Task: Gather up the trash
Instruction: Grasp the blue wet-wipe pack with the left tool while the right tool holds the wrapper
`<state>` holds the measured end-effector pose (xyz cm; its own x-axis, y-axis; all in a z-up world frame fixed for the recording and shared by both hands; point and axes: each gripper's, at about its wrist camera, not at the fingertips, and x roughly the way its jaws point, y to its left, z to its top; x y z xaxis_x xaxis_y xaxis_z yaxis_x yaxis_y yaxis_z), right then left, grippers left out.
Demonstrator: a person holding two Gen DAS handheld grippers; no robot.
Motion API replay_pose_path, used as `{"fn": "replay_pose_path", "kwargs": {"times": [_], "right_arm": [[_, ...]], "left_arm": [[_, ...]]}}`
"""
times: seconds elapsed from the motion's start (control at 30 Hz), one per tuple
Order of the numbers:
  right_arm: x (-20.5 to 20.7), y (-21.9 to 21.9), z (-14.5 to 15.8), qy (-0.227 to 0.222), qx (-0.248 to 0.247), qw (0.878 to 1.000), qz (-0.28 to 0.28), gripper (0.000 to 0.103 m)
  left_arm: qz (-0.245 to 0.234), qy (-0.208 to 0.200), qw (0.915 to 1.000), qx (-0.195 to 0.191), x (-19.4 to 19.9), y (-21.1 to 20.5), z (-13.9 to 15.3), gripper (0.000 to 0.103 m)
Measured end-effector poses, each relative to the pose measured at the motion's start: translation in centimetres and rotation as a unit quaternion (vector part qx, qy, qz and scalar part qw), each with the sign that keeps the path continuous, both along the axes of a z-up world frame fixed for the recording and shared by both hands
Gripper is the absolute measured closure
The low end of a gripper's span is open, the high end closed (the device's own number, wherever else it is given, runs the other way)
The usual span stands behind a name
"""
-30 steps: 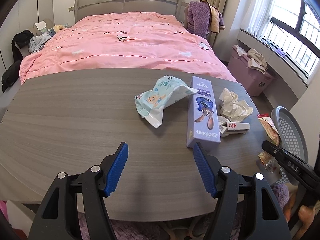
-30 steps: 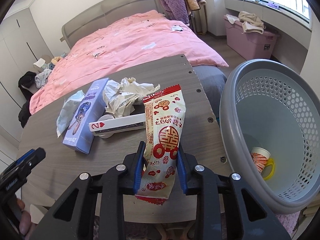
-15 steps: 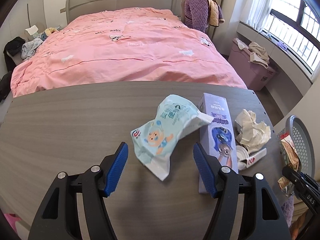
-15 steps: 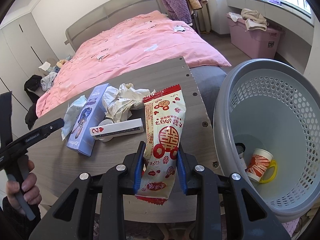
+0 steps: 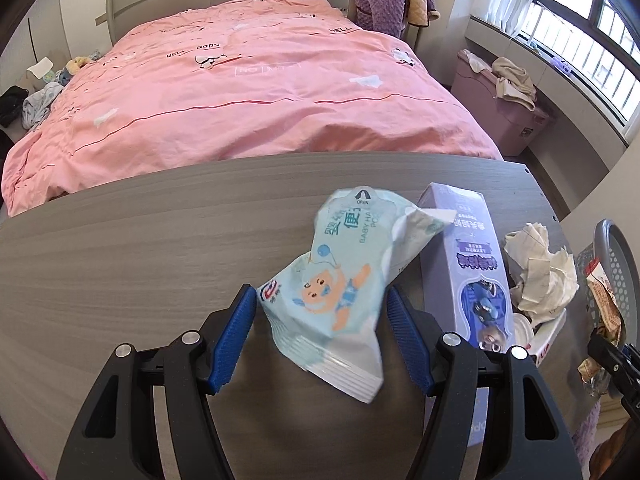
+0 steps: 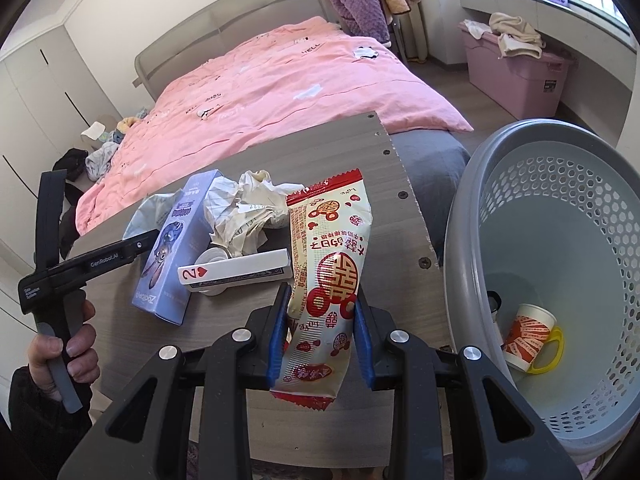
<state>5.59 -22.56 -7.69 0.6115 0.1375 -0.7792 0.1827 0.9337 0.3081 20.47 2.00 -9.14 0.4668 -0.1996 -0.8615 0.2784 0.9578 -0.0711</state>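
Wipes pack: lay crumpled on the grey table, leaning against the purple box, between the left gripper's fingers
Left fingers: stood apart, pads clear of the pack on both sides
Red wrapper: clamped upright in the right gripper, near the basket
Basket contents: one paper cup
Doing it well: probably lower further, centre on the pack's thicker folded end, then close without catching the box
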Motion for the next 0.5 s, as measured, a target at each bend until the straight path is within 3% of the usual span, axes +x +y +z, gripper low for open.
{"fn": "replay_pose_path", "kwargs": {"times": [0.5], "right_arm": [[0.16,0.11,0.06,-0.001,-0.005,1.0,0.0,0.074]], "left_arm": [[-0.003,-0.021,0.9998,-0.002,0.98,-0.81,-0.25,0.045]]}}
